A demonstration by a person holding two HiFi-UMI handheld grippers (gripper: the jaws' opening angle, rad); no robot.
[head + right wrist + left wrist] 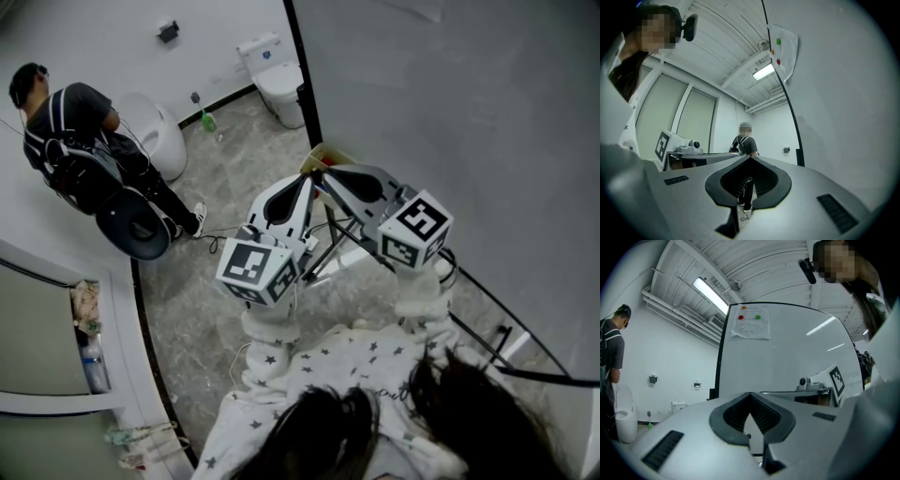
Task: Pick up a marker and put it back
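Note:
I see no marker in any view. A large whiteboard (pixel 450 112) fills the right side, with a sheet of paper (pixel 750 325) fixed near its top under red and green dots. Both grippers are held side by side in front of the board's left edge, pointing away from me. My left gripper (pixel 307 178) has its jaw tips together with nothing between them (pixel 750 394). My right gripper (pixel 326 174) is shut too, and its dark pads (pixel 761 180) hold nothing. A yellow object (pixel 330 156) shows just beyond the two tips; I cannot tell what it is.
A person with a backpack (pixel 84 141) stands at the far left beside a white fixture (pixel 161 131). A toilet (pixel 278 80) and a green bottle (pixel 208 121) sit by the far wall. Stand legs and cables (pixel 328 255) lie on the grey floor below the grippers.

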